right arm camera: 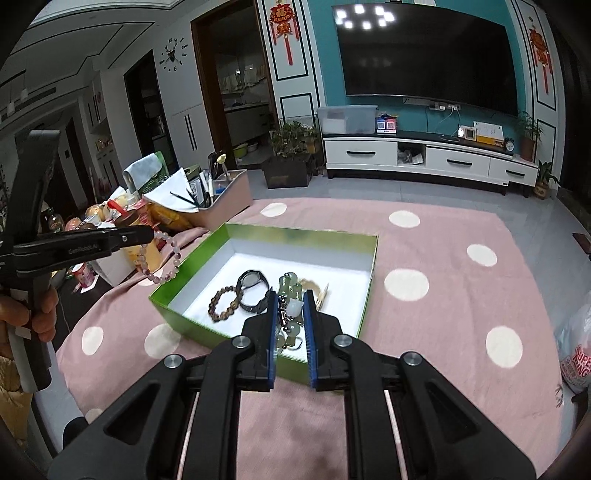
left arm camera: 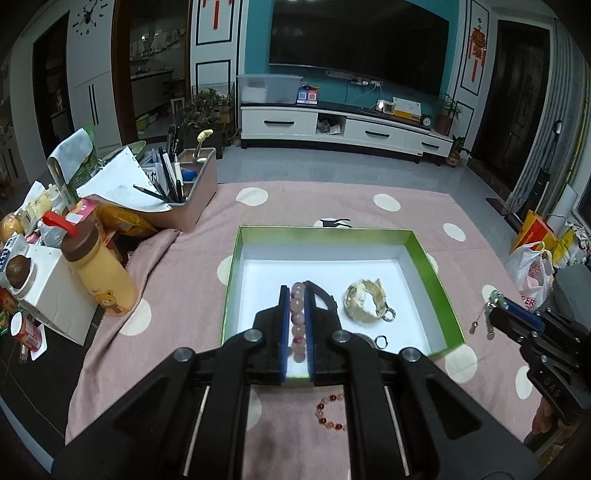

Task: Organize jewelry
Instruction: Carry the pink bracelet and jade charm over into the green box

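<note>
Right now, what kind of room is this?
Most likely a home living room: a big black flat television hangs on a teal wall above a low white drawer cabinet, and red knotted ornaments decorate the wall panels.

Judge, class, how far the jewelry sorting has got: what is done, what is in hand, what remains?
Done: a black watch, a brown bead bracelet and a pale bangle lie in the green box. In hand: the left gripper is shut on a pink bead bracelet, and the right gripper is shut on a green charm piece. Left: a red bead bracelet lies on the pink cloth.
</note>
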`<state>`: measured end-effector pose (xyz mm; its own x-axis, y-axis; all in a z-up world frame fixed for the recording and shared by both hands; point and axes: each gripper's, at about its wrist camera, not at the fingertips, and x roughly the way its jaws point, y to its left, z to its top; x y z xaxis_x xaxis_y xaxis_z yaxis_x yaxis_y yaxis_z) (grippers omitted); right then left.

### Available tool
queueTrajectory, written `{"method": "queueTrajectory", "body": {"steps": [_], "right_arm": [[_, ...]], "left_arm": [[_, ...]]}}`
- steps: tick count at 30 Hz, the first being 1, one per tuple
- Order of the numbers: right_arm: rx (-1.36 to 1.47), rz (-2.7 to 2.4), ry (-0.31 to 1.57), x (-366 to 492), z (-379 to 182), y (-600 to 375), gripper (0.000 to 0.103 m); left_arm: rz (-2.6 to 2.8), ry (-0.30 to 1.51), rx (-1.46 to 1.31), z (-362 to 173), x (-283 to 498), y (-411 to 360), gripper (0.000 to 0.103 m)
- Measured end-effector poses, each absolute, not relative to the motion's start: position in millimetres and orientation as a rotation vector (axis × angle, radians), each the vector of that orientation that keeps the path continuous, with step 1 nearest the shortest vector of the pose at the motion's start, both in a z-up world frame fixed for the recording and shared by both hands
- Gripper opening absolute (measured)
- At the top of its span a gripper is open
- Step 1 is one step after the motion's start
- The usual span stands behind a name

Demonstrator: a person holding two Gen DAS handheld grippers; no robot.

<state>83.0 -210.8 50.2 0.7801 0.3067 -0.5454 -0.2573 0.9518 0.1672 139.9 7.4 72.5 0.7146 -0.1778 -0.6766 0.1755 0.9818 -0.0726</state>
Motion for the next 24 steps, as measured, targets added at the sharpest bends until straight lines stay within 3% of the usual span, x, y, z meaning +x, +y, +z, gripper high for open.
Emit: {"method": "queueTrajectory", "body": {"steps": [24], "right_arm": [[0.105,0.325,0.747,147,5,-194,0.013]], "left_arm": [[-0.123,0.883,0.037,9,218,4,0.007]]}}
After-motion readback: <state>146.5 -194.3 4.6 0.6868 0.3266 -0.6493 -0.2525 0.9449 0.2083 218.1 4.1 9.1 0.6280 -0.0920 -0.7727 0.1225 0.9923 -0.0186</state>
